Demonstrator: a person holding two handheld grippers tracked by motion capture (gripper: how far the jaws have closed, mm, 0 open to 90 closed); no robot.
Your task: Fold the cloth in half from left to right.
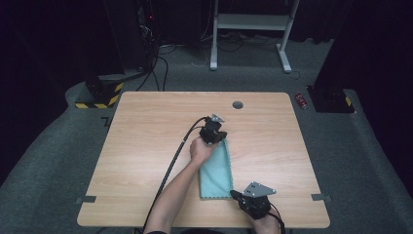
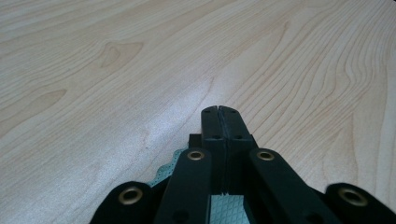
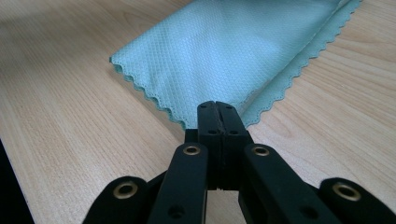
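Observation:
A teal cloth [image 1: 216, 170], folded into a narrow strip with scalloped edges, lies on the wooden table [image 1: 141, 146] near its front middle. My left gripper [image 1: 217, 136] is at the strip's far end. In the left gripper view its jaws [image 2: 218, 108] are pressed together, with the cloth [image 2: 227, 210] showing under and behind them. My right gripper [image 1: 234, 194] is at the strip's near right corner. Its jaws [image 3: 216, 103] are closed on the corner of the cloth [image 3: 224, 51], which stretches away flat on the wood.
A round cable hole [image 1: 237, 105] sits near the table's far edge. The left gripper's black cable [image 1: 173, 161] runs across the table beside the forearm. Bare wood spreads to the left and right of the cloth. A white desk frame [image 1: 251, 29] stands on the carpet beyond.

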